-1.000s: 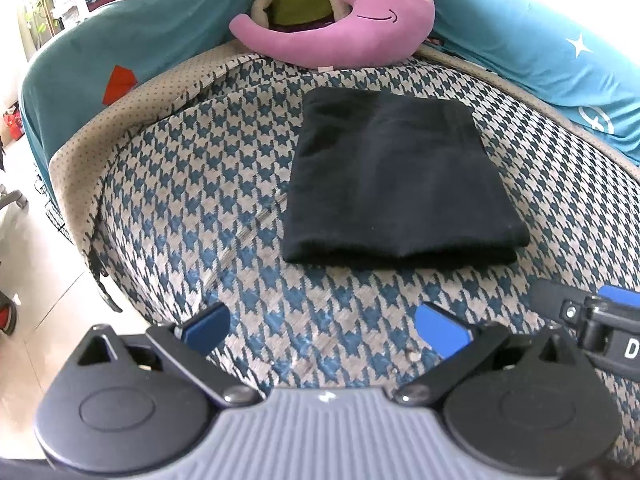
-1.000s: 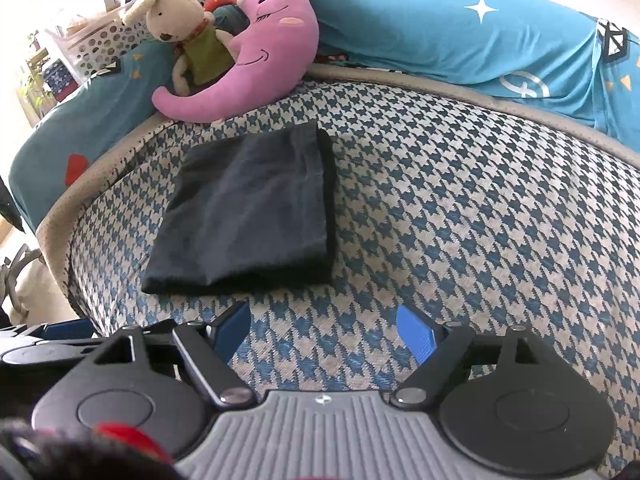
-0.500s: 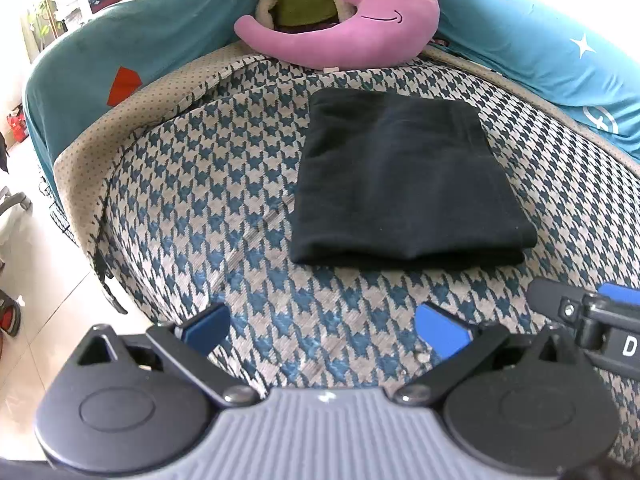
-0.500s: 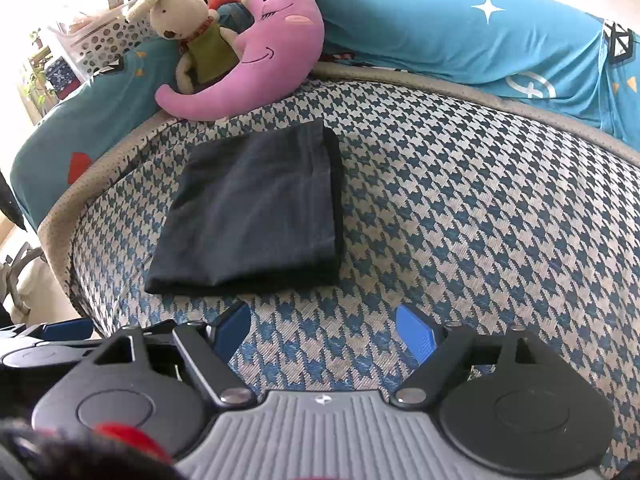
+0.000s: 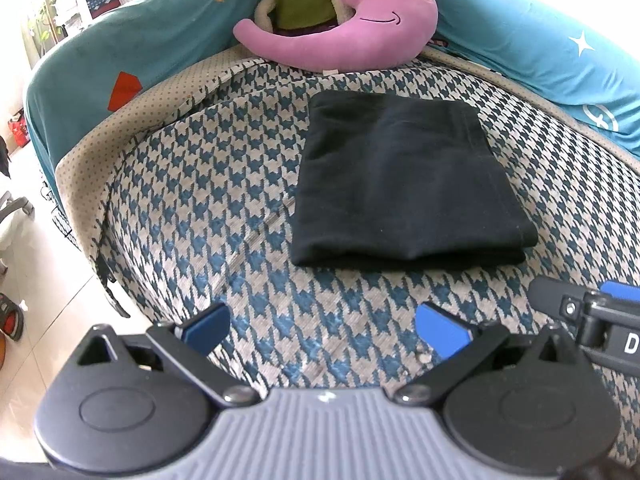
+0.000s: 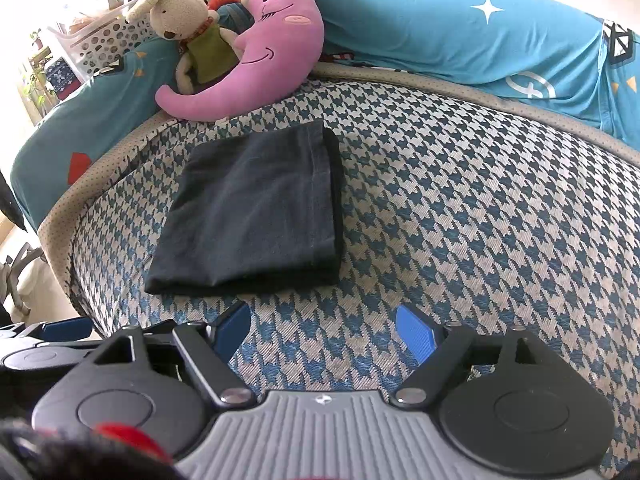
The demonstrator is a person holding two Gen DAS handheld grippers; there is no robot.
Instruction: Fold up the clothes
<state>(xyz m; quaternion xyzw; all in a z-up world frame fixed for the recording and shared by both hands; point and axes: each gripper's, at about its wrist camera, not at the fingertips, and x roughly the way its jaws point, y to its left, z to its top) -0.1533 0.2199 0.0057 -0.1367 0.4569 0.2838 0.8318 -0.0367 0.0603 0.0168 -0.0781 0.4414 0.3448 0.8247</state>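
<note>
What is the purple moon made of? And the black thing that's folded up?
The purple moon looks like soft plush fabric, probably stuffed: it is puffy, with a stitched face. The folded black garment looks like matte knit cloth, maybe cotton: no shine, soft rounded fold edges.

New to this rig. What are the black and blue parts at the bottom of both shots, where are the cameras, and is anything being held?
No robot arm here: a person holds one two-finger gripper in each hand, and each carries a fisheye camera looking forward along its fingers. One picture is the left wrist view, the other the right wrist view.

The black levers with blue pads at the bottom are the left gripper and the right gripper. Both are open and hold nothing. Each also shows at the edge of the other's view.

Ahead of them lies a folded black garment on a houndstooth cushion. Behind it, a pink moon pillow and a stuffed rabbit lean against teal bolsters.
</note>
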